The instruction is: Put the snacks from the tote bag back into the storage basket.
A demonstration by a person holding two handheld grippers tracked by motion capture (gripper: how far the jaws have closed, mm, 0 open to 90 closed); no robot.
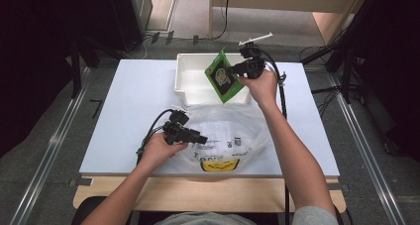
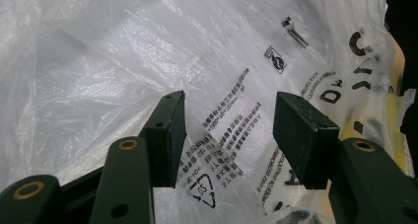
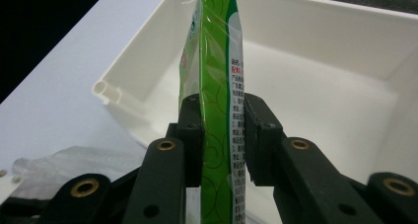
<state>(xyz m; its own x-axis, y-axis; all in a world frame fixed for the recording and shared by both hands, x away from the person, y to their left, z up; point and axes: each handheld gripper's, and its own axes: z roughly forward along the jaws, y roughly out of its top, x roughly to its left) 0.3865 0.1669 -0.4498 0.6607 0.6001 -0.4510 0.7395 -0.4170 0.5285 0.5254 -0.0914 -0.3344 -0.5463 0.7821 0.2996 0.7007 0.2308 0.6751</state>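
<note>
- Seen from above, a flat white rectangular table (image 1: 133, 116) carries the whole scene, its pale wooden front edge nearest the person seated at it.
- Near the person, a large clear crinkled plastic bag (image 1: 233, 131) printed with black text and a yellow mark lies spread on the table, its far edge just below the tray.
- At the table's far side stands an open white rectangular plastic tray (image 1: 190, 81); the right gripper view shows its pale floor and a rolled lip at one corner.
- Both bare forearms come in from the near edge, grey sleeves at the elbows; the right arm stretches across the bag to the tray, the left stops at the bag's near left corner.
- Held up over the tray's right end is a flat green snack packet (image 1: 224, 78) with a round dark emblem on its face; it is tilted, its lower corner hanging over the tray's front wall.
- The right gripper (image 1: 236, 71) has its black jaws closed on the packet's edge; in the right gripper view the packet (image 3: 217, 110) stands edge-on between the two pads, which press on both faces.
- The left gripper (image 1: 202, 139) lies low over the bag's left part; in the left gripper view its jaws stand well apart, the printed film (image 2: 212, 76) showing in the gap and nothing pinched between the pads.
- Black cables trail from both grippers across the table.
</note>
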